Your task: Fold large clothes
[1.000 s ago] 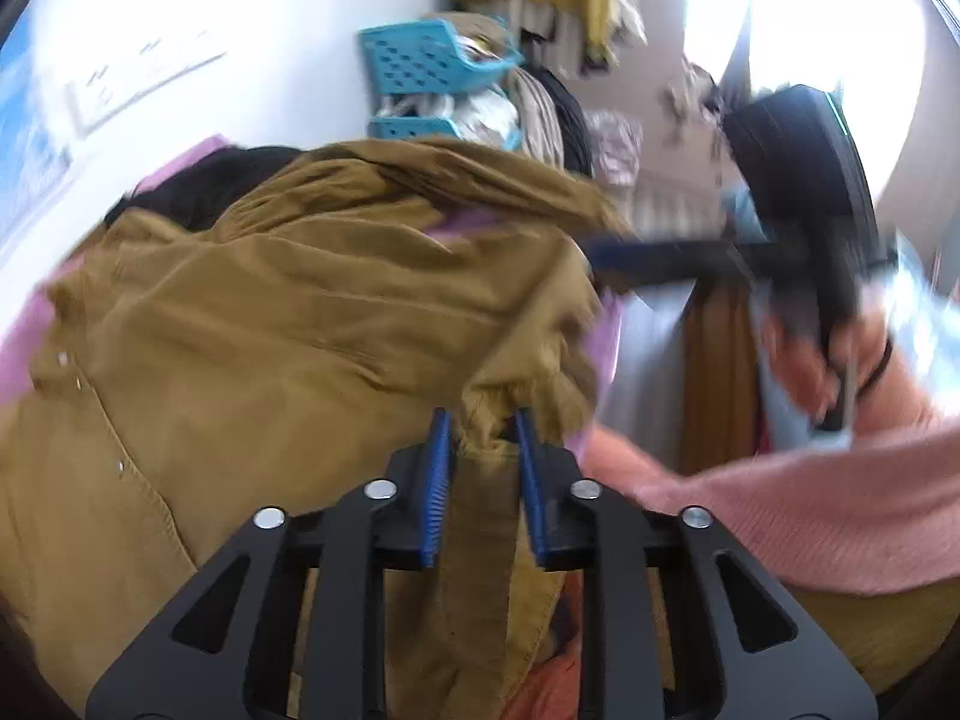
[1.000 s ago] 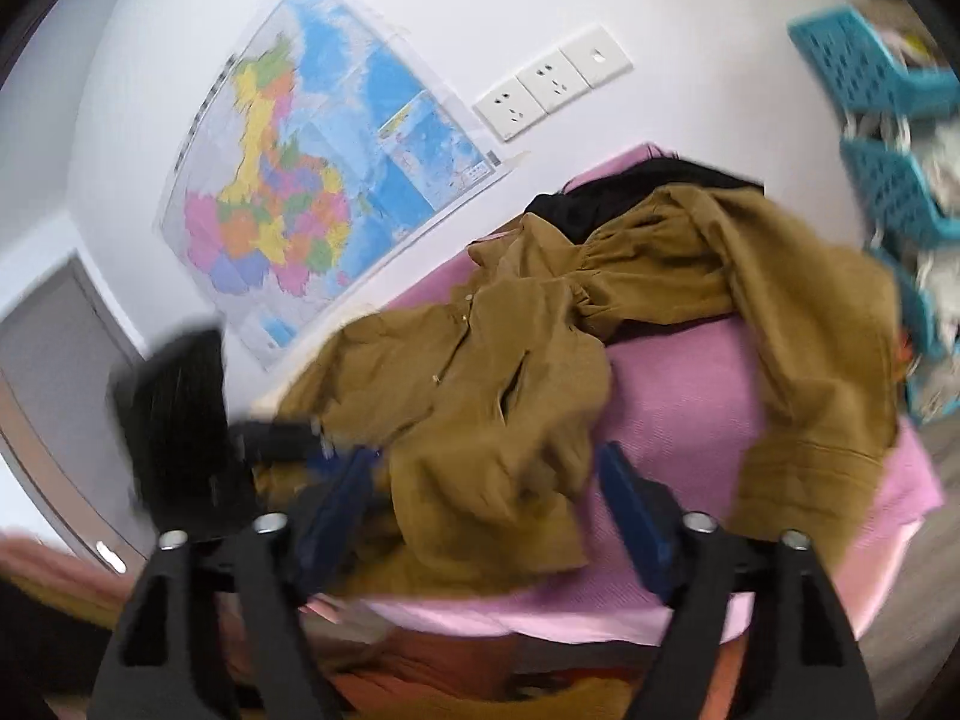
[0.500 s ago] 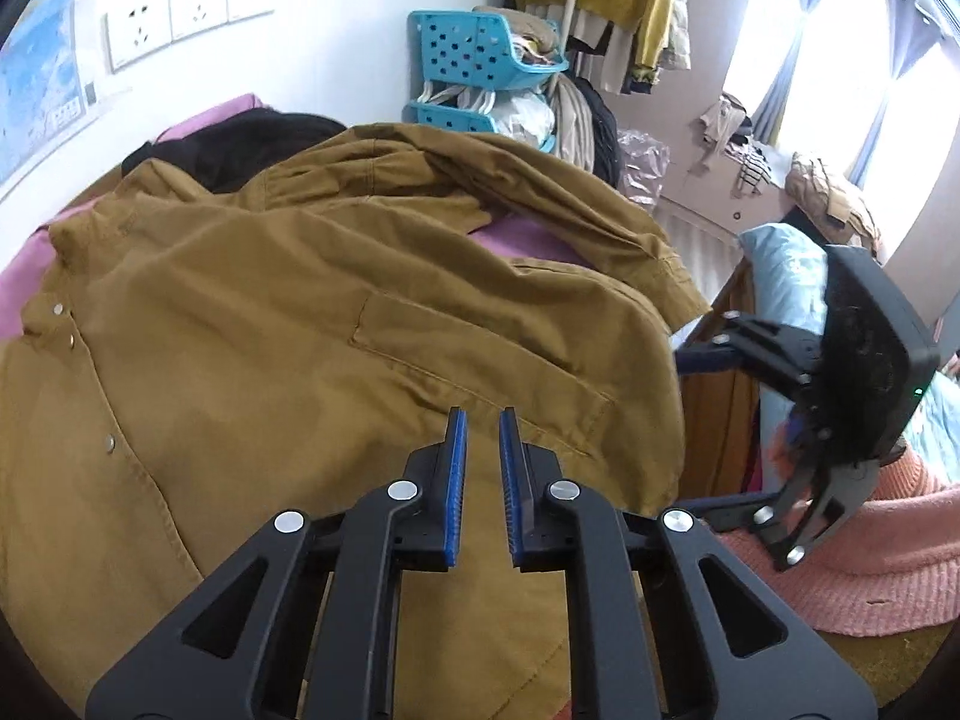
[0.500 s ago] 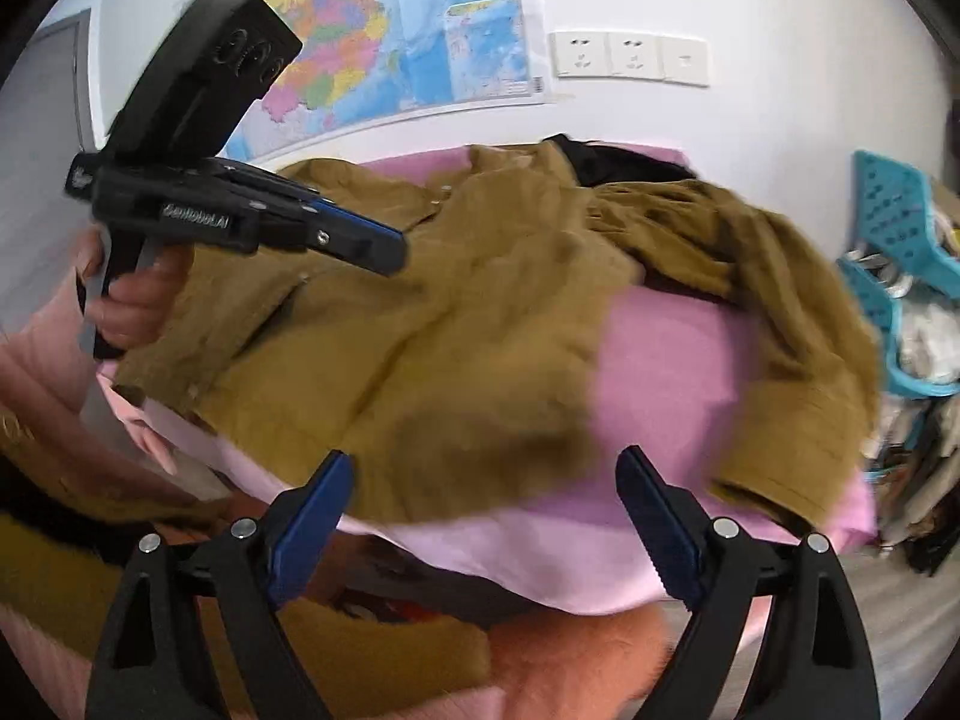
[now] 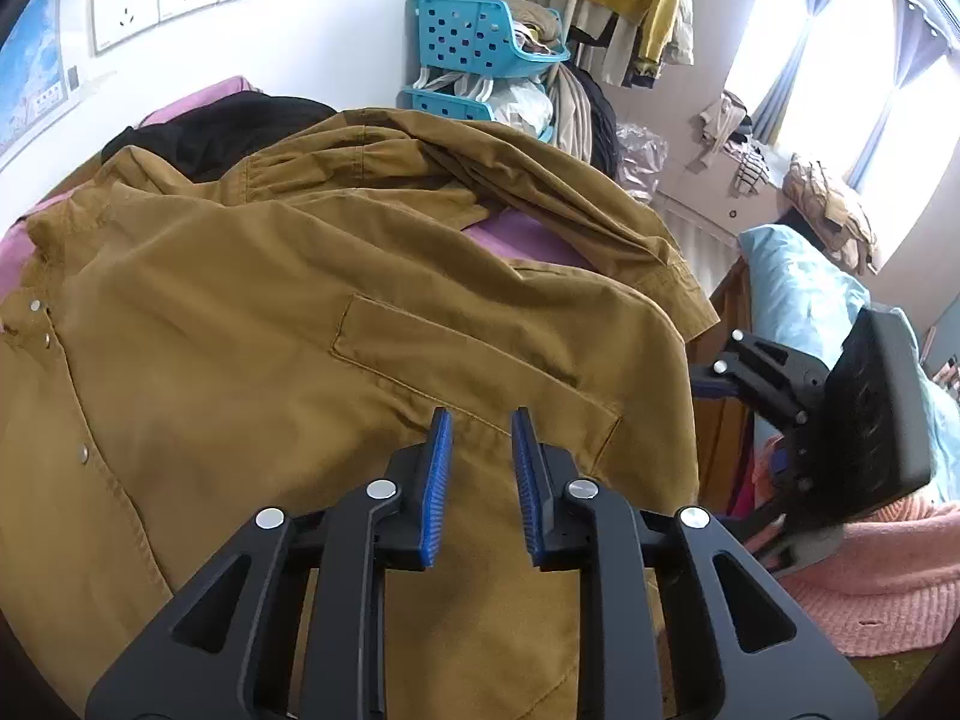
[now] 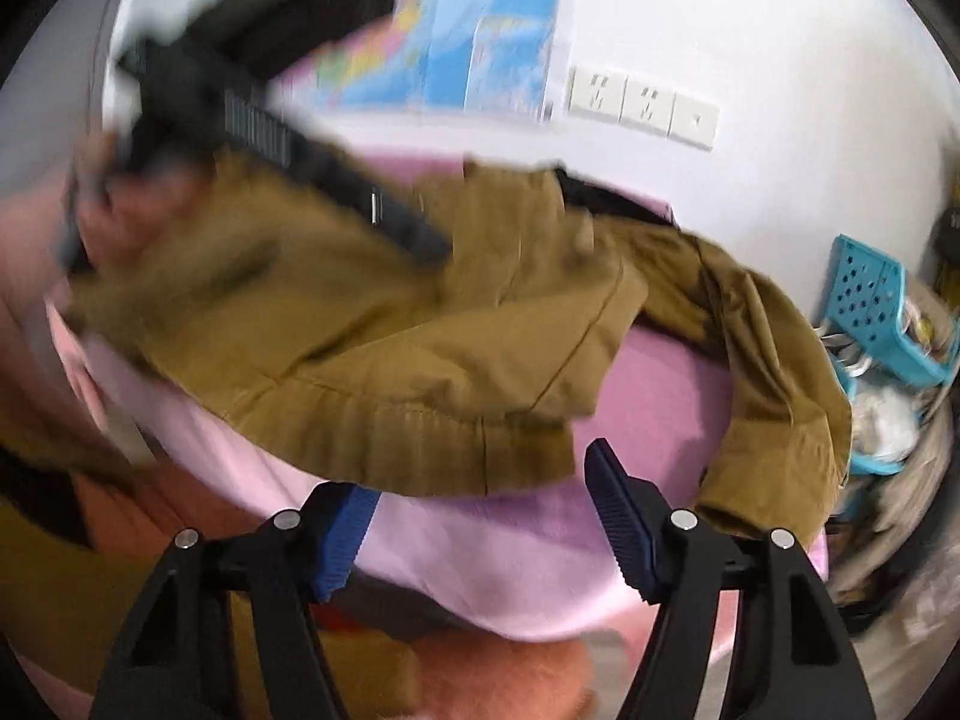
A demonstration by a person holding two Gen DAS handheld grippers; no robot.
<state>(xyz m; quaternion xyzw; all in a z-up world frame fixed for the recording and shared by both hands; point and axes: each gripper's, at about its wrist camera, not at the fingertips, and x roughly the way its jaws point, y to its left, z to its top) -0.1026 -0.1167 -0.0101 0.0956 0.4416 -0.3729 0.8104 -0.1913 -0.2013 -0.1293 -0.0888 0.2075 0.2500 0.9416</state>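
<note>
A large brown jacket [image 5: 288,324] lies spread, front up, over a pink cover [image 6: 648,372]; one sleeve [image 6: 774,372] trails off to the right. My left gripper [image 5: 477,420] hovers just above the jacket below its chest pocket [image 5: 468,360]. Its jaws are opening, a narrow gap with nothing between them. My right gripper [image 6: 480,474] is at the jacket's ribbed hem [image 6: 420,438] at the near edge. Its jaws are closing but still wide, the hem drapes over the left fingertip, and the pads do not press on it.
A black garment [image 5: 228,126] lies at the far end by the wall. Blue baskets [image 5: 474,42] of clothes stand at the back, with a bed with a light-blue cover [image 5: 804,294] on the right. The person's pink sleeve [image 5: 870,576] is at lower right.
The left gripper let go of the jacket fold it held; the jacket now lies flat. Its jaws closed, then parted slightly. The right gripper rolled, dropped to the hem, and its jaws narrowed.
</note>
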